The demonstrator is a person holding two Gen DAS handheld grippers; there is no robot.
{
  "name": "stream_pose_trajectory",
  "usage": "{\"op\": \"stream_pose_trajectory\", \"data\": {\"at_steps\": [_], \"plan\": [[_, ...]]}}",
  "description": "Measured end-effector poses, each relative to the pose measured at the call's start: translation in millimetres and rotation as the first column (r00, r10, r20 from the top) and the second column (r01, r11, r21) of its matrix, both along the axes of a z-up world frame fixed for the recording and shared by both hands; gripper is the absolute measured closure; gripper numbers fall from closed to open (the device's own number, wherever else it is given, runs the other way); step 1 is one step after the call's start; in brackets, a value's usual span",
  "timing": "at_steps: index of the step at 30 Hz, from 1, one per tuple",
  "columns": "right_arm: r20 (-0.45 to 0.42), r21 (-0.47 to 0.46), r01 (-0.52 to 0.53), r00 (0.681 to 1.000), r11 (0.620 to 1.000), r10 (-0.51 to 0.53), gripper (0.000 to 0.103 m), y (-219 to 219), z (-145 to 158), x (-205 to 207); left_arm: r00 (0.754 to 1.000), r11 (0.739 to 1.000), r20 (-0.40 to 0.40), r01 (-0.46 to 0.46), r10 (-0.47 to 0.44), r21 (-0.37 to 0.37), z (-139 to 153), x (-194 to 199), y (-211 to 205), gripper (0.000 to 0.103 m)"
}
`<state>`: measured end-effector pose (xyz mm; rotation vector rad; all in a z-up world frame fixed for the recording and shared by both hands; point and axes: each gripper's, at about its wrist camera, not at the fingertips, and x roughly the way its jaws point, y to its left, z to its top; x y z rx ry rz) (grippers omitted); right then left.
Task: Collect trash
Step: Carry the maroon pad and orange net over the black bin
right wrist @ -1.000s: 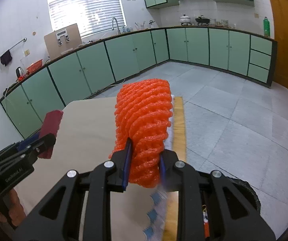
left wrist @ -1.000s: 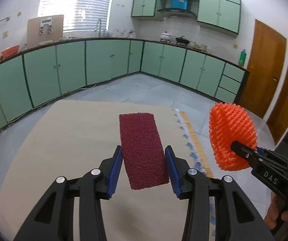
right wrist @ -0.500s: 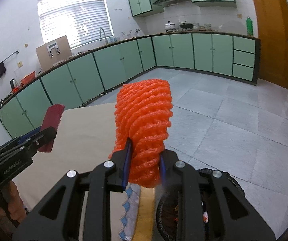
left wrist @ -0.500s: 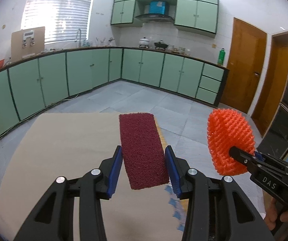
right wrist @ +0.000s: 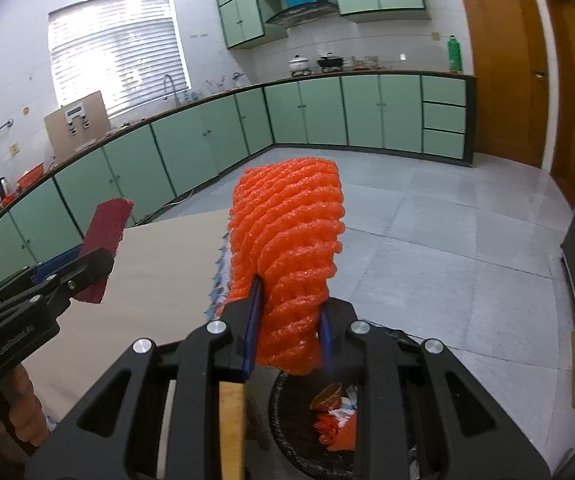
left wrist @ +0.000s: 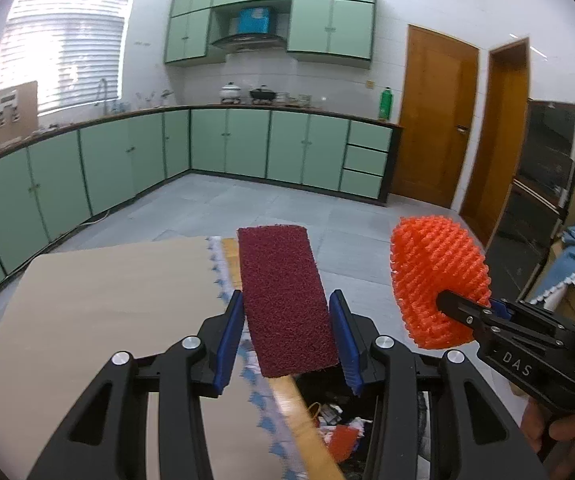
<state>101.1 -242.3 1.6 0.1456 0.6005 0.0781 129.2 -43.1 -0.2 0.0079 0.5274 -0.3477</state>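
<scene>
My left gripper (left wrist: 287, 336) is shut on a dark red scouring pad (left wrist: 283, 296), held flat in the air over the table's right edge. The pad and the left gripper (right wrist: 87, 276) also show at the left of the right wrist view. My right gripper (right wrist: 287, 332) is shut on an orange foam net (right wrist: 287, 256), held above a black trash bin (right wrist: 287, 436) on the floor. The net (left wrist: 435, 280) and the right gripper (left wrist: 467, 312) show at the right of the left wrist view. The bin (left wrist: 327, 396) holds some red and white scraps.
A table (left wrist: 107, 312) with a beige cloth and a wooden edge (right wrist: 231, 424) lies to the left. Green kitchen cabinets (left wrist: 247, 144) line the far walls. Brown doors (left wrist: 435, 120) stand at the right. A grey tiled floor (right wrist: 447, 248) spreads beyond the bin.
Both grippers have swung right, off the table toward its edge, each still holding its item. The trash bin has come into view below them.
</scene>
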Motion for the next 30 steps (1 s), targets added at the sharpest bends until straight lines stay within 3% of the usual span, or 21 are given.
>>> {"op": "stream_pose_trajectory", "data": {"at_steps": [8, 15, 30], "plan": [[-0.008, -0.005, 0.081, 0.997, 0.997, -0.081, 0.080, -40.1, -13.1, -30.4, 0.996, 0.996, -0.014, 0.084, -0.084, 0.010, -7.5, -8.4, -44.8, 0.060], [-0.054, -0.020, 0.156, 0.986, 0.987, -0.157, 0.079, -67.4, -38.7, -44.2, 0.984, 0.987, -0.084, 0.158, -0.155, 0.026, -37.4, -0.7, -82.3, 0.060], [-0.251, -0.008, 0.185, 0.951, 0.983, -0.181, 0.078, -85.6, -122.7, -6.0, 0.941, 0.974, -0.284, 0.214, -0.184, 0.078, -124.8, 40.0, -123.9, 0.060]]}}
